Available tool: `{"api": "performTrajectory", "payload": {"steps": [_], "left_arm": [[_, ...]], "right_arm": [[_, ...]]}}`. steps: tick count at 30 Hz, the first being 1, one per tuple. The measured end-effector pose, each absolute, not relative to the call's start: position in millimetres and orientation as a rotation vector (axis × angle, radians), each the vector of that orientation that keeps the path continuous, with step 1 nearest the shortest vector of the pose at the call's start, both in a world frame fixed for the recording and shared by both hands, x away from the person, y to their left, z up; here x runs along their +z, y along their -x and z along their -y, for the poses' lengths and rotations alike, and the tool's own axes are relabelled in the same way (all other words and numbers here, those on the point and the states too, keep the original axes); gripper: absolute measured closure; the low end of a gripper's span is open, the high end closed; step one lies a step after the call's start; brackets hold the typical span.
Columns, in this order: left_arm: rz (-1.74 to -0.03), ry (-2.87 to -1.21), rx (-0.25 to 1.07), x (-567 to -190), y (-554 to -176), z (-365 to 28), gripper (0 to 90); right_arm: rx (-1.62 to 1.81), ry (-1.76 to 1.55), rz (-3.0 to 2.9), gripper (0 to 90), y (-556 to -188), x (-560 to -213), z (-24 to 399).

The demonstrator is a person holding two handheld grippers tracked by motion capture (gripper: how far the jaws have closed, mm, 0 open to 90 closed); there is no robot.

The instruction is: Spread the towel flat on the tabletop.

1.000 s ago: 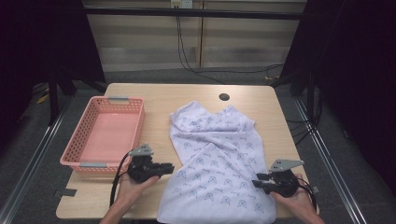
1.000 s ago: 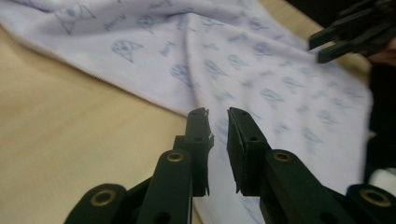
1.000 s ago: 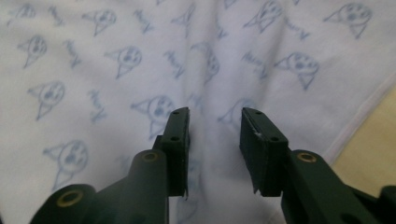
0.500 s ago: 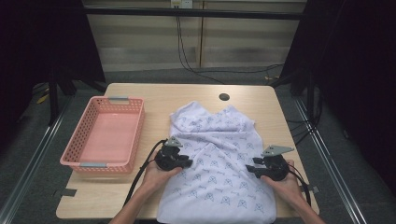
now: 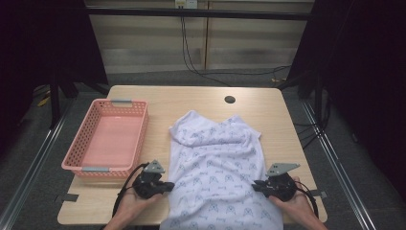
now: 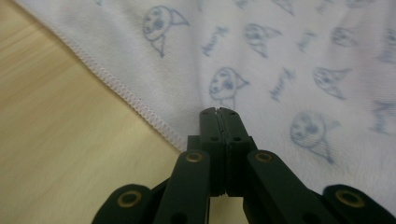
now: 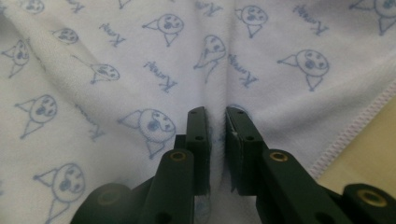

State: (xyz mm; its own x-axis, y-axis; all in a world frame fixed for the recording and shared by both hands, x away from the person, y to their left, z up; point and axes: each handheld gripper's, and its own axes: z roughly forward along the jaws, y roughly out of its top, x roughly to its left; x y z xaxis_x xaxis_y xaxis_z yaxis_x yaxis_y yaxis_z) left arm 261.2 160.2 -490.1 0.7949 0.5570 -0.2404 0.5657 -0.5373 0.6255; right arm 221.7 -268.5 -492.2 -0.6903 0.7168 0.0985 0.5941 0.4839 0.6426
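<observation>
Now both grippers bite the near edges of the white patterned cloth [image 5: 218, 172]: left gripper [image 5: 165, 184] pressed together on its hem, right gripper [image 5: 256, 184] just closing, pinching a fold. Beyond, left on the table [image 5: 191, 98], the pink basket [image 5: 84, 148].

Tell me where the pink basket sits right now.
In the high view the pink basket stands on the left part of the table, just left of the white printed cloth and beyond the left gripper.
</observation>
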Motion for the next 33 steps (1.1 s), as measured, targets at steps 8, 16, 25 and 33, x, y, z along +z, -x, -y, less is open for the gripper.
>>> {"api": "performTrajectory", "payload": {"steps": [8, 16, 25, 33], "left_arm": [[-0.757, -2.136, -0.078, -481.2, -258.1, -159.1, 75.7], [-0.785, -2.111, -0.034, -485.9, -307.0, -132.1, 64.1], [-0.795, -2.185, 0.024, -500.7, -329.8, -120.4, 74.8], [-0.778, -2.189, -0.06, -501.4, -312.6, -128.1, 88.1]], "right_arm": [[1.1, -1.132, -2.533, 67.9, -206.5, -484.0, 273.4], [1.06, -1.168, -2.366, 54.5, -269.1, -480.6, 271.3], [1.007, -1.217, -2.341, 53.6, -324.3, -492.3, 255.0], [0.99, -1.169, -2.468, 83.0, -289.9, -496.9, 258.0]]}}
